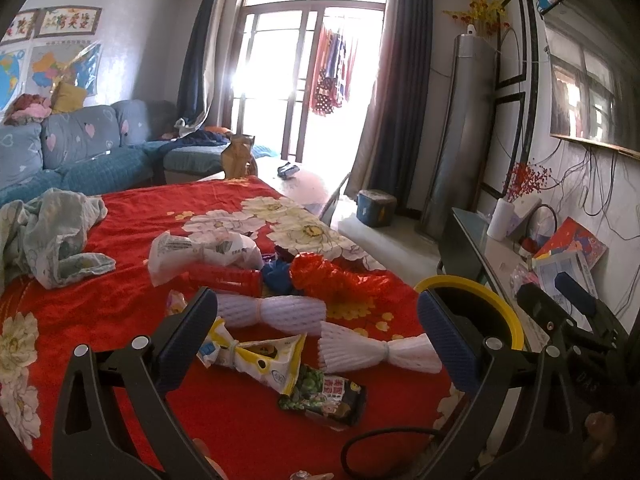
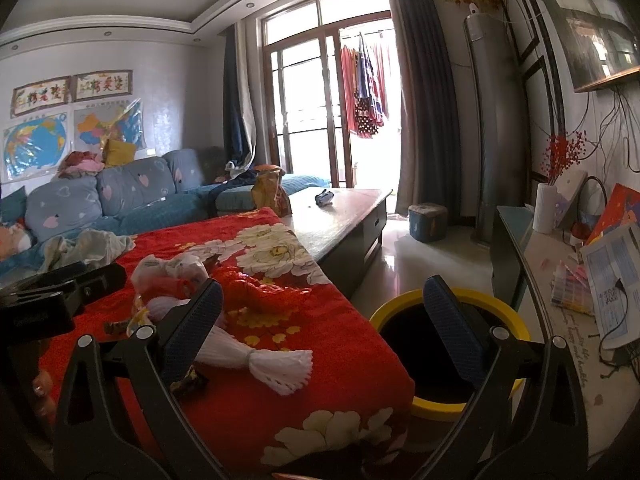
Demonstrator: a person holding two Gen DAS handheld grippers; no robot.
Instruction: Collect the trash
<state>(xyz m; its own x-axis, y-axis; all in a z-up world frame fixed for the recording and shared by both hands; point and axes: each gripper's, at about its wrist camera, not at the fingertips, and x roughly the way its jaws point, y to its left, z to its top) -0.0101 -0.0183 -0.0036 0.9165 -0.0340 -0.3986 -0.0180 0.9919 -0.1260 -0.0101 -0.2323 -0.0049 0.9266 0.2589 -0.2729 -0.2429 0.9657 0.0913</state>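
both grippers, left gripper (image 1: 316, 332) and right gripper (image 2: 320, 324), gape wide and empty over the red cloth (image 1: 240, 432). the white foam net (image 1: 376, 350) near its right edge looks light and squashy; pinch its tied waist.

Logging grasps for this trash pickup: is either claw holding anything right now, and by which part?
Nothing is held. The left claw and right claw are both open and empty above the red cloth.

Daylight glare blows out the window (image 1: 304, 76); fisheye edges dark.

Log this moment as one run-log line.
left gripper: open, empty | right gripper: open, empty | trash on red cloth | bin: beside table
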